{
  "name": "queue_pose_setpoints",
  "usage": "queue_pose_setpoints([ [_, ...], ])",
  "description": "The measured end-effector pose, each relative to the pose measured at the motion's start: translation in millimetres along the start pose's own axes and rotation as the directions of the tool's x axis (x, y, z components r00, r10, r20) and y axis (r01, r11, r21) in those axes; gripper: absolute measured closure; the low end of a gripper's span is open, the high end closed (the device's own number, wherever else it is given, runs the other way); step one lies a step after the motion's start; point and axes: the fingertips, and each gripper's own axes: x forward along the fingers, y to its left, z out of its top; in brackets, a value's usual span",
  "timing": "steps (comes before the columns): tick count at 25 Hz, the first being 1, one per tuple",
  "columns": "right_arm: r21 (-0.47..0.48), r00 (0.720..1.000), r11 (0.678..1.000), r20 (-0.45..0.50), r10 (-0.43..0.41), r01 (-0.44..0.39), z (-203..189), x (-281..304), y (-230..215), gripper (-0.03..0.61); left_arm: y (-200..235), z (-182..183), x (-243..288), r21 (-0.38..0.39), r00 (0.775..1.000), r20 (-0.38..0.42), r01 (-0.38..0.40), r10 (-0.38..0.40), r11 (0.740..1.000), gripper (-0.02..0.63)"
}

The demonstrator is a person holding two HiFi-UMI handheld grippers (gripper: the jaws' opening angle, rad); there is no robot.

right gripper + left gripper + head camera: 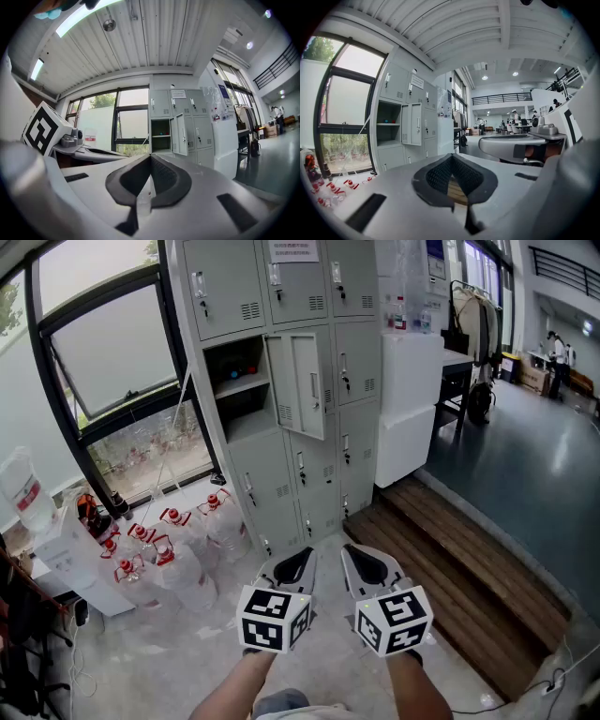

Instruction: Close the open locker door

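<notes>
Your left gripper (451,158) has its jaws pressed together with nothing between them, and your right gripper (150,158) is closed tight and empty too; you hold the two side by side, low in front of you above the floor. The open locker door (302,382) is well ahead of both, swung out from the grey locker bank (361,418), just right of its open compartment (234,381). Water jugs (178,554) stand on the floor left of the lockers, below the window (112,362).

All 3 views toward far lockers (361,362)
</notes>
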Motion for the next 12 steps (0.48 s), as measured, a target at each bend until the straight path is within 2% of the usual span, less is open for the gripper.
queue_pose_setpoints([
  [12,0.027,1.000,1.000,-0.007,-0.006,0.006,-7,25,-18,0.572,15,-5,31,-0.006,1.000,-0.024,0.018,-0.019,1.000,0.607],
])
